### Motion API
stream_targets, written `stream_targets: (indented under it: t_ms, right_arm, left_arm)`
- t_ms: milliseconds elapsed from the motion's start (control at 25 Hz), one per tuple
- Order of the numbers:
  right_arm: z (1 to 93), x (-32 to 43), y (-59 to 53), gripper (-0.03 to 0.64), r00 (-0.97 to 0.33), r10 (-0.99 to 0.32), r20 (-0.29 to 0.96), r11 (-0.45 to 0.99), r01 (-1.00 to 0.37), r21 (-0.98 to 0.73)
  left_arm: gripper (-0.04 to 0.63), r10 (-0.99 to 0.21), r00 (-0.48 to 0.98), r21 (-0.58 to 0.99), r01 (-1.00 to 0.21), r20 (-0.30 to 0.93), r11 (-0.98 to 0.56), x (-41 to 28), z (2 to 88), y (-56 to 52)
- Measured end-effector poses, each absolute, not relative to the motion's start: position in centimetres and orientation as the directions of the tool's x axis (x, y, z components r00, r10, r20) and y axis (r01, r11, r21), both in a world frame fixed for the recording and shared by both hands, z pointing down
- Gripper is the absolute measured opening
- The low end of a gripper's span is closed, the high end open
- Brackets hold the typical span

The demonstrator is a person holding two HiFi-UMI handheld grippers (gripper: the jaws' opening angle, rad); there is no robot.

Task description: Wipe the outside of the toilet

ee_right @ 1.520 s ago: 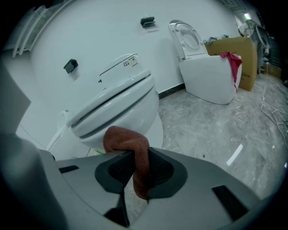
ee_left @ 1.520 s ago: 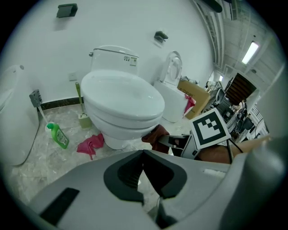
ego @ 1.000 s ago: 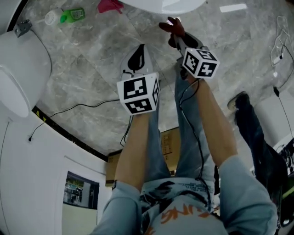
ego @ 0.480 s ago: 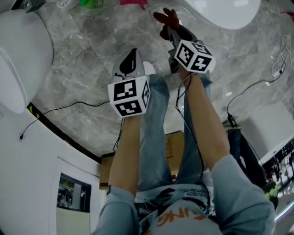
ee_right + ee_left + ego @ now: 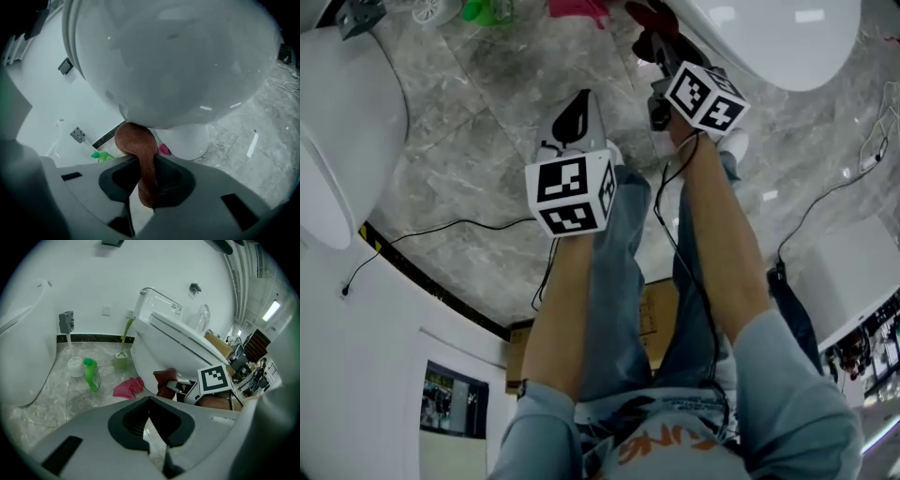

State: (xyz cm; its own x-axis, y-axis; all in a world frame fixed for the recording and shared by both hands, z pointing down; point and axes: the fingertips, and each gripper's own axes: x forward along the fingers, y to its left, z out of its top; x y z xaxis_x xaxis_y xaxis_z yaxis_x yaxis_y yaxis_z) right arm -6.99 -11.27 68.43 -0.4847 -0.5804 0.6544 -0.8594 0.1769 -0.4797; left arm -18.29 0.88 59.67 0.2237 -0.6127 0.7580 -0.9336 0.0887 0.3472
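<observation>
The white toilet [image 5: 769, 37] fills the top right of the head view; its bowl [image 5: 173, 61] looms over the right gripper view. My right gripper [image 5: 661, 47] [image 5: 145, 164] is shut on a brown cloth [image 5: 136, 140], whose bunched end presses against the bowl's underside near the pedestal [image 5: 187, 140]. The left gripper view shows that cloth [image 5: 164, 380] against the toilet's side [image 5: 178, 348]. My left gripper [image 5: 572, 117] [image 5: 150, 401] hangs over the floor to the left, jaws shut with nothing in them.
A pink cloth [image 5: 127, 387], a green bottle [image 5: 92, 375], a toilet brush [image 5: 122, 359] and a white round holder [image 5: 75, 366] lie on the marble floor by the wall. Another white fixture [image 5: 337, 122] stands at left. A black cable [image 5: 441, 230] crosses the floor.
My right gripper has carried the brown cloth up to the toilet bowl, which now takes more of the head view. The left gripper has hardly shifted.
</observation>
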Motion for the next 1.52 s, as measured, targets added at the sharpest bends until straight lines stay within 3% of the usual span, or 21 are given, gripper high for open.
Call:
stream_targets:
  t_ms: [1520]
  right_arm:
    - [65.6,14.7,-15.4,0.071,-0.416,-0.585,0.696,0.110,-0.891,-0.440]
  left_arm:
    - [-0.005,-0.591,0.268,0.341,-0.940,0.761,0.014,0.4,56.4,-4.5]
